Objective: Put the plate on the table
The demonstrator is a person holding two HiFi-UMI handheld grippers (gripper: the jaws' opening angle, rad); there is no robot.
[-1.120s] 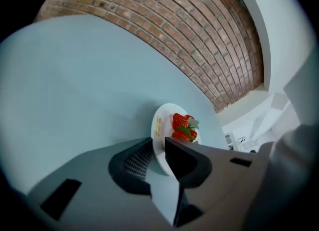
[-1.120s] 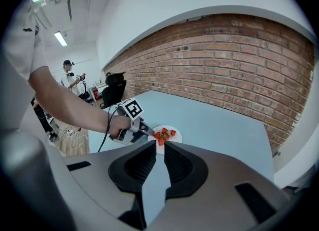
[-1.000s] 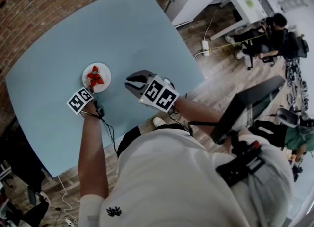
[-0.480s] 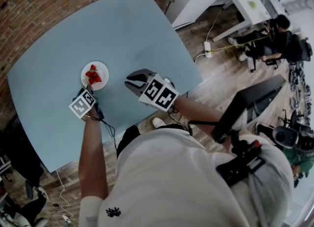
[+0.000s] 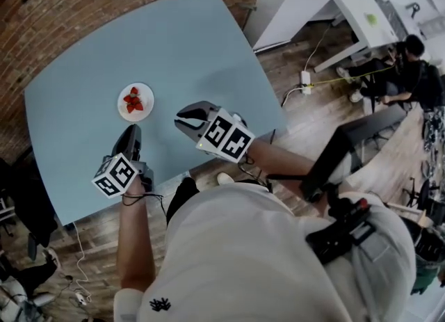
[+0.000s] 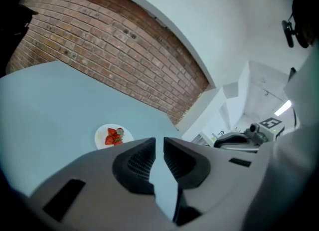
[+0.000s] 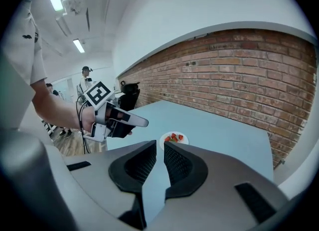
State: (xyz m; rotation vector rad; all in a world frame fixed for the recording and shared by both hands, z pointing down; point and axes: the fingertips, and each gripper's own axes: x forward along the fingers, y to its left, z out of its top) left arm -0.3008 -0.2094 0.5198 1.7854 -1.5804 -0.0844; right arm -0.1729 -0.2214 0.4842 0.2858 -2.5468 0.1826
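Left gripper (image 5: 133, 130), jaws closing on nothing, now drawn back to the near edge of the pale blue table (image 5: 181, 49); right gripper (image 5: 179, 115) unmoved, jaws a slit apart, empty; beyond, round white plate of strawberries (image 5: 145, 109) rests apart from both, bare tabletop all round.

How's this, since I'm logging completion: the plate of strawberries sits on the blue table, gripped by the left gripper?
No: the plate of strawberries sits on the blue table, apart from the left gripper, whose closing jaws hold nothing; see the left gripper view.
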